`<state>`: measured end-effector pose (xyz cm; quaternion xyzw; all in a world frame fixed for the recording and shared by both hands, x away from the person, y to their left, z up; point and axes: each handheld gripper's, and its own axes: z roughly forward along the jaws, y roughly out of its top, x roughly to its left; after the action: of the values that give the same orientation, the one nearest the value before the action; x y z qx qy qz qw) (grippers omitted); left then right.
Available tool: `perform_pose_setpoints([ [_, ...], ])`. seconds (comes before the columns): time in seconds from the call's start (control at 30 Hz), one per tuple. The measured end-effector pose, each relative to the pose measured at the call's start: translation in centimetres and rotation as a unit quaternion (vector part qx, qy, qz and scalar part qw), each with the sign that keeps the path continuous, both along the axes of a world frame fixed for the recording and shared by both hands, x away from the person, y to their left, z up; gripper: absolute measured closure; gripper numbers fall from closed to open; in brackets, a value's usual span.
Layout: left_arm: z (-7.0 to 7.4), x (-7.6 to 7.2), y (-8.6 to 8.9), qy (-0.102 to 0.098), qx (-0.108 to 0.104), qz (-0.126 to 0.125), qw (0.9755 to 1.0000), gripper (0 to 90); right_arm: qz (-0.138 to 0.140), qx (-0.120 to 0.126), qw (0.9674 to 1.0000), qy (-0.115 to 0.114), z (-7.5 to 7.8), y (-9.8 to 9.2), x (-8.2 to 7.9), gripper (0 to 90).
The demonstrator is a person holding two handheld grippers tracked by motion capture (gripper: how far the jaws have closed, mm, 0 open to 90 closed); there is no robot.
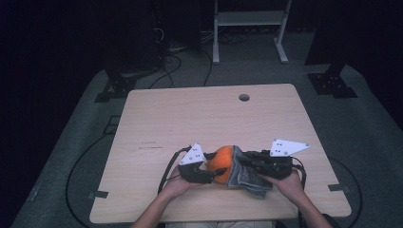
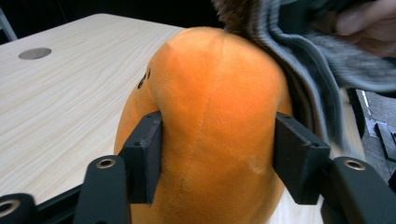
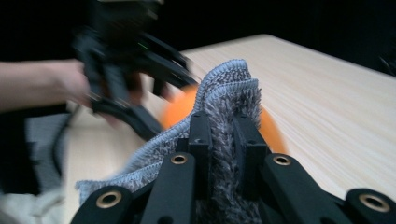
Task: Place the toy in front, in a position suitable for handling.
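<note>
Toy [image 1: 221, 164], orange and plush, sits near the front edge of the table [image 1: 190, 118], between the two grippers. Left gripper [image 1: 209, 175] clamps it: in the left gripper view its two black jaws press into both sides of the toy [image 2: 215, 130] and the plush bulges a little between them. Right gripper [image 1: 239, 164] is closed on a fold of the grey cloth [image 1: 247, 178]; in the right gripper view the jaws stand narrow with the fuzzy cloth [image 3: 229, 107] pinched between them, and the cloth lies against the right side of the toy. The step in hand seems to be wiping the toy, or wrapping it; I cannot tell which. Next move probably calls for the left gripper to keep the toy steady while the right one draws the cloth over the orange surface. Soft plush may slip or turn in the grip, so the pull should be gentle.
</note>
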<state>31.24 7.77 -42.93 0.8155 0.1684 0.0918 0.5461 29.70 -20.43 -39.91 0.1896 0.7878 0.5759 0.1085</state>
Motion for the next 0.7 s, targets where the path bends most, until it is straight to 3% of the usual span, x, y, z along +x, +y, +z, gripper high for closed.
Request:
perform_pose_setpoints([
  [0.1, 0.5, -0.1, 0.3, 0.022, -0.018, -0.010, 0.9995, 42.1, 0.006, -0.004, 0.9998, -0.018, 0.8, 0.7, -0.3, 79.2],
  [0.17, 0.4, -0.1, 0.5, 0.026, -0.016, -0.017, 0.9994, 41.1, 0.005, -0.005, 0.9999, -0.014, 0.8, 0.5, 0.0, 79.2],
  [0.3, 0.1, 0.4, 0.9, 0.033, -0.018, -0.025, 0.9990, 23.5, 0.002, -0.002, 1.0000, -0.002, 0.0, 0.5, 0.5, 79.1],
  [0.4, -0.5, 1.0, 0.8, 0.042, -0.002, -0.016, 0.9990, 15.7, -0.003, 0.004, 1.0000, 0.001, -0.1, 0.3, 0.7, 79.1],
  [0.43, -0.8, 1.1, 0.6, 0.045, 0.001, -0.018, 0.9989, 16.1, -0.006, 0.004, 1.0000, 0.001, -0.1, 0.2, 0.8, 79.0],
  [0.57, -0.7, 0.9, 0.4, 0.027, -0.005, -0.007, 0.9996, 33.3, -0.018, 0.002, 0.9998, 0.004, -0.3, -0.4, 1.1, 78.9],
  [0.7, -0.6, 0.9, 0.3, 0.030, -0.010, -0.001, 0.9995, 37.4, -0.032, 0.004, 0.9995, 0.004, -0.7, -1.4, 0.5, 78.9],
])
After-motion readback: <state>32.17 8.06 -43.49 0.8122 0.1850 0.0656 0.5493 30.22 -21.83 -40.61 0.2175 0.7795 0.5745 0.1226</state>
